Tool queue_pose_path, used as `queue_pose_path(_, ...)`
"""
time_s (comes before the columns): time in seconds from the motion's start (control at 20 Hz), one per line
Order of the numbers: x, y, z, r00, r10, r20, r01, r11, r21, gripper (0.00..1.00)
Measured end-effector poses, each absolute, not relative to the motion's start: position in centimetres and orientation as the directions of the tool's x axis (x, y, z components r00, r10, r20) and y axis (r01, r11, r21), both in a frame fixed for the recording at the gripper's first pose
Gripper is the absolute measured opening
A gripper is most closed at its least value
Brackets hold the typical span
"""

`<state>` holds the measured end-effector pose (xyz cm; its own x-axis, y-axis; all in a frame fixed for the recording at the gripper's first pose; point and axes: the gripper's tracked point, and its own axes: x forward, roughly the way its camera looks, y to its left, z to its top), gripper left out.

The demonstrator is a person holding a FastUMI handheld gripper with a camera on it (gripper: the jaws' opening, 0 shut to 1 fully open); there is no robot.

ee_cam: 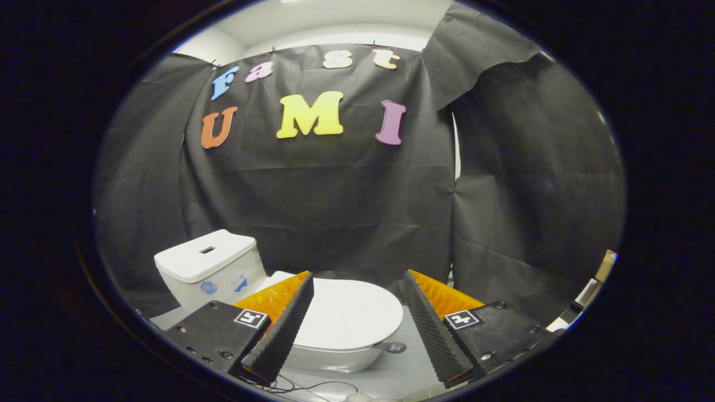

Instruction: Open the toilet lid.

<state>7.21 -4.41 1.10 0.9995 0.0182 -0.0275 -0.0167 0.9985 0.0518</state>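
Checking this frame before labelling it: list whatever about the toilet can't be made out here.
1. Toilet lid, gripper view: its hinge end is hidden behind one finger of the open gripper.
2. Small dark tab at the lid's front rim: too small to identify.
3. Tank: stickers too small to read.
4. Toilet base: cut off below the fingers.

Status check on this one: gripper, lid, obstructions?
Gripper open, holding nothing. Toilet lid down, shut, just ahead between the fingers. Small tab at lid's front edge. Path unobstructed.
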Motion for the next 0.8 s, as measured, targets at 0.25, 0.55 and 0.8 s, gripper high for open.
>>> queue_pose_path(0.25, 11.0, -7.0, -1.8, 0.992, 0.062, -0.108, -0.046, 0.989, 0.138, 1.0)
queue_pose_path(0.55, 15.5, -10.4, -7.3, 0.968, 0.097, -0.231, -0.019, 0.948, 0.319, 1.0)
queue_pose_path(0.8, 18.1, -11.8, -13.5, 0.923, 0.174, -0.343, 0.019, 0.87, 0.493, 1.0)
